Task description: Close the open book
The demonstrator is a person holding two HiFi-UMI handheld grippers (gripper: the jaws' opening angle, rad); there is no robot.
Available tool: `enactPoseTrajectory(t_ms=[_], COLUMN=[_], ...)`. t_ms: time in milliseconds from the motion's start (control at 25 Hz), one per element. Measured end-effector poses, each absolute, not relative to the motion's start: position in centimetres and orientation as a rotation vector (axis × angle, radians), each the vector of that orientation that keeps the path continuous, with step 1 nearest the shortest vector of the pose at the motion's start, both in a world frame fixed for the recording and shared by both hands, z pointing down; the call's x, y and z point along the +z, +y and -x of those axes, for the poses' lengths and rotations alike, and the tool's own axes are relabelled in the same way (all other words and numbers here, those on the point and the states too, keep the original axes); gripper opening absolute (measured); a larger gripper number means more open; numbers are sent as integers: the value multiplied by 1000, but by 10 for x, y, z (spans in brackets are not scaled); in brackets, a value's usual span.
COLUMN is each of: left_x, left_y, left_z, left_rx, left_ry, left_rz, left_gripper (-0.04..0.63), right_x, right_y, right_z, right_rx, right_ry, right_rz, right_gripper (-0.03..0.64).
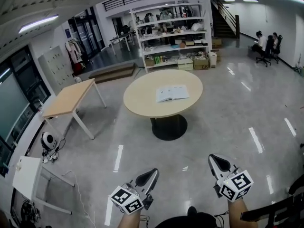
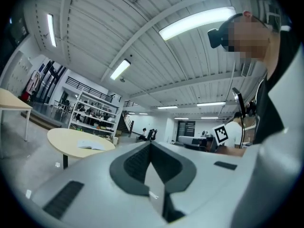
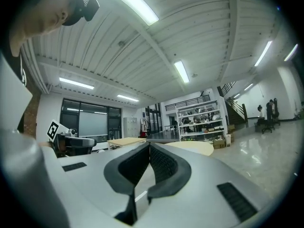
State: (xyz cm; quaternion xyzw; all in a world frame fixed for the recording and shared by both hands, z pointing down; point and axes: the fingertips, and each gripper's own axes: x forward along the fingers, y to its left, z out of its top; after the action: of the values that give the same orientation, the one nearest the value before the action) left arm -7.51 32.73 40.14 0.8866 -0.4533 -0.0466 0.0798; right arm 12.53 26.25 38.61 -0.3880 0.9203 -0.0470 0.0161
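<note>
Open book (image 1: pixel 172 93) — lying flat, pages up, right of centre on the round counter (image 1: pixel 142 101), well apart from both claws. Left claw (image 1: pixel 153 173) and right claw (image 1: pixel 213 159) — each with jaws pressed together and nothing between them, held side by side over the glossy floor (image 1: pixel 228 122), short of the counter. Shelving unit (image 1: pixel 173 34) stands beyond the counter.

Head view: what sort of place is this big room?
Likely an open office or workshop: a round table with an open book, stocked storage shelves behind it, and people seated near a staircase.
</note>
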Motion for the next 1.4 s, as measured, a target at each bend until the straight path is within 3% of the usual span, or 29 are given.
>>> enactPoseTrajectory(t_ms=[320,760,1400], left_x=[398,415,402], left_y=[223,103,-130], left_z=[46,59,196], left_rx=[-122,-90,-107], left_ry=[-1401,-1382,-1319], left_rz=[-2636,-2616,-2698], left_gripper=[-3,-3,-3], right_x=[382,404,381], right_y=[147,32,-186], right_z=[-151,-129,12], right_rx=[-115,-168,-91], right_ry=[2902,2907,2917], right_rz=[1136,1136,1194], right_gripper=[0,0,0])
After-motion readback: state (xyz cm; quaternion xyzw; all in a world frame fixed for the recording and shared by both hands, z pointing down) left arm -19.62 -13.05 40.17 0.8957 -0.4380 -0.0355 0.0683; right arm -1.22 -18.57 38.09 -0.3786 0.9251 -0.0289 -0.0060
